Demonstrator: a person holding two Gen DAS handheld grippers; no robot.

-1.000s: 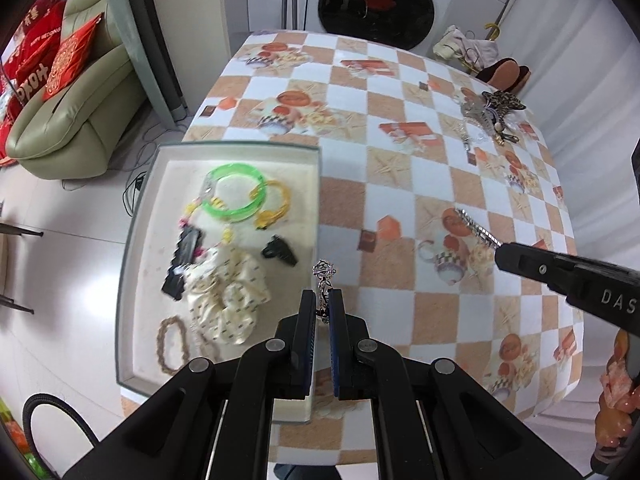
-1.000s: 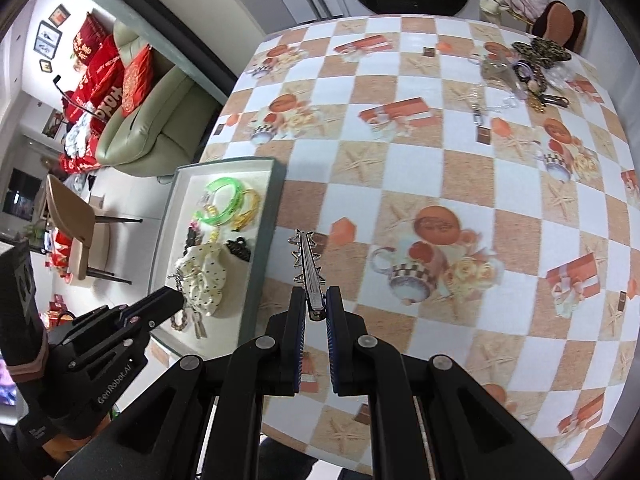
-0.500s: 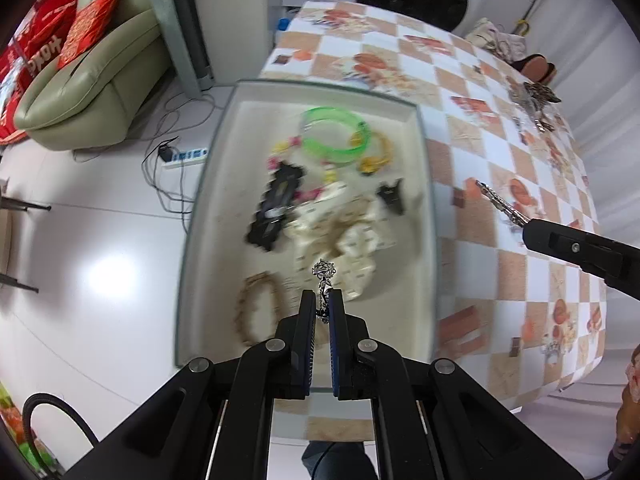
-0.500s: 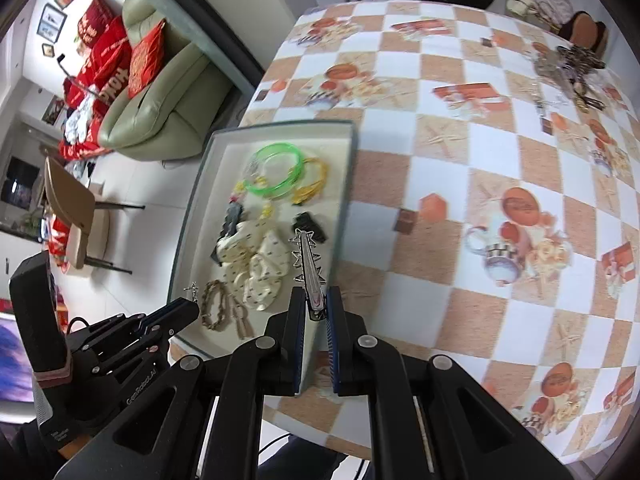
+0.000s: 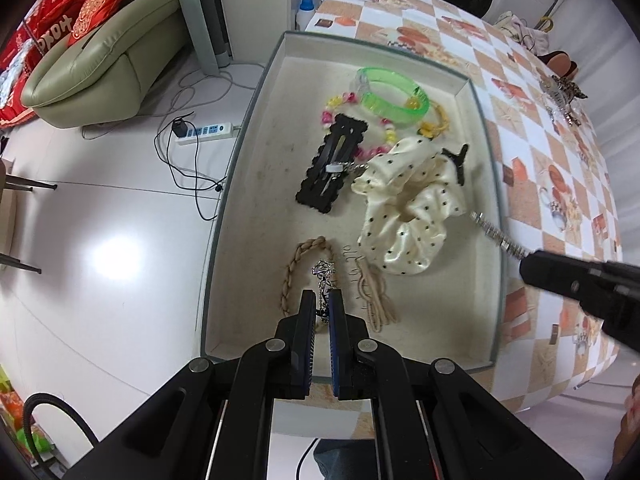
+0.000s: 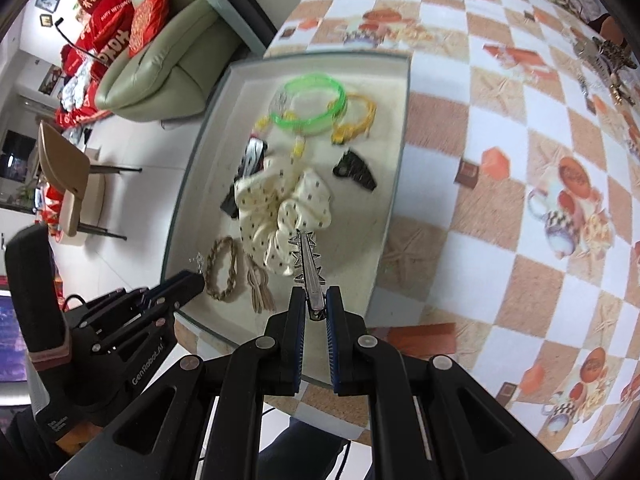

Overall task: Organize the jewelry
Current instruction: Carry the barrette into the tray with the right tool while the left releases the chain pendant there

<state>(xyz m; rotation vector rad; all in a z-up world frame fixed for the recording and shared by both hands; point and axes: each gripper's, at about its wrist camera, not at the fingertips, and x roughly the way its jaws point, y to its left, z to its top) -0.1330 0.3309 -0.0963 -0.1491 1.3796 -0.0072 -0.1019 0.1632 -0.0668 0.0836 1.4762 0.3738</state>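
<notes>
A shallow beige tray (image 5: 256, 128) (image 6: 394, 184) on the checkered table holds a green bangle (image 5: 396, 96) (image 6: 310, 102), a yellow bracelet (image 6: 356, 118), a black barrette (image 5: 332, 168), a cream dotted scrunchie (image 5: 412, 216) (image 6: 284, 216), a black claw clip (image 6: 356, 168) and a braided tan hair tie (image 5: 304, 272) (image 6: 222, 268). My left gripper (image 5: 323, 300) is shut on a small silver pendant (image 5: 323, 271) above the tray's near end, over the hair tie. My right gripper (image 6: 315, 300) is shut on a silver spiked hair clip (image 6: 308, 264) (image 5: 496, 236) above the scrunchie's near edge.
More jewelry (image 5: 564, 94) (image 6: 608, 60) lies at the far right of the table. A green sofa (image 5: 100, 60), a power strip (image 5: 204, 132) and a chair (image 6: 68, 184) are on the floor to the left. The tray sits at the table's left edge.
Both grippers have moved left from over the bare table to above the tray and come lower. Each still holds its piece.
</notes>
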